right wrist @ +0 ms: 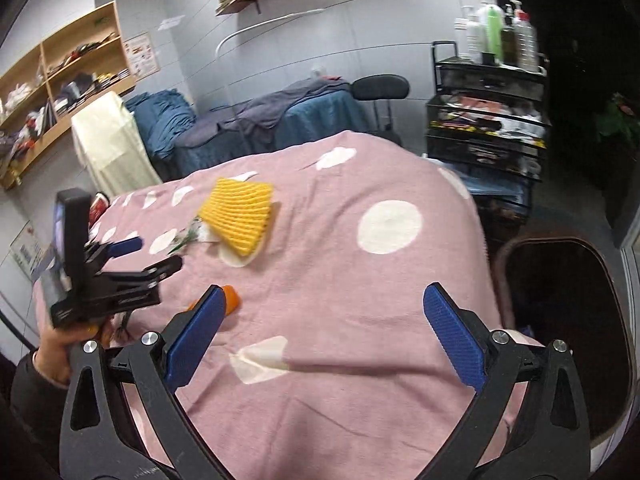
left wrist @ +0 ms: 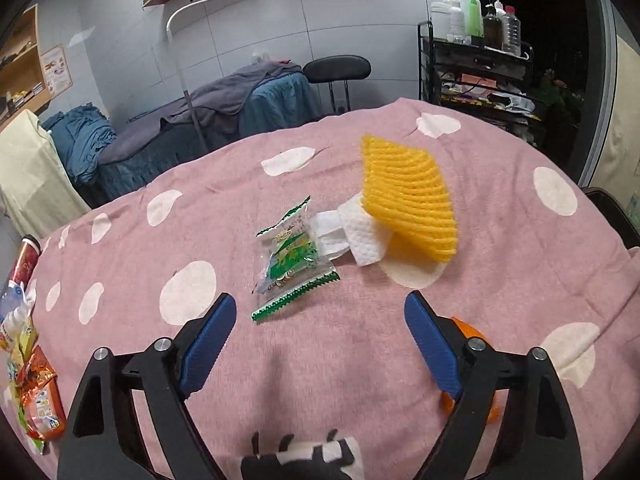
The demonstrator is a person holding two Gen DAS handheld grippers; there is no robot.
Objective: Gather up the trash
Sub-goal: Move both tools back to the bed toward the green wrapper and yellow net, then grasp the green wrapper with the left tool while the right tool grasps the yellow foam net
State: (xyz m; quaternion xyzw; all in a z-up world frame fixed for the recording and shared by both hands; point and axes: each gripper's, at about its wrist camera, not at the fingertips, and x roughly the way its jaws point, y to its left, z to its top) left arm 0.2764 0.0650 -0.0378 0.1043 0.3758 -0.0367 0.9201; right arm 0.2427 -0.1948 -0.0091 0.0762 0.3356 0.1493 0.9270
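On the pink spotted cloth [left wrist: 360,360] lie a green and clear snack wrapper [left wrist: 294,264], a crumpled white tissue [left wrist: 352,232] and a yellow foam fruit net [left wrist: 408,196] that overlaps the tissue. My left gripper [left wrist: 320,300] is open just short of the wrapper, nothing between its blue pads. An orange peel piece [left wrist: 466,330] shows behind its right finger. In the right wrist view my right gripper [right wrist: 325,291] is open over bare cloth, with the peel [right wrist: 232,298] by its left finger, the foam net [right wrist: 238,212] farther off, and the left gripper [right wrist: 156,254] held in a hand at the left.
Several colourful wrappers [left wrist: 36,392], a plastic bottle [left wrist: 12,296] and a red can [left wrist: 26,256] sit at the cloth's left edge. A dark bin with a brown rim [right wrist: 532,242] stands right of the table. Behind are a blue-covered bed [left wrist: 180,136], a black cart [left wrist: 480,76] and wall shelves.
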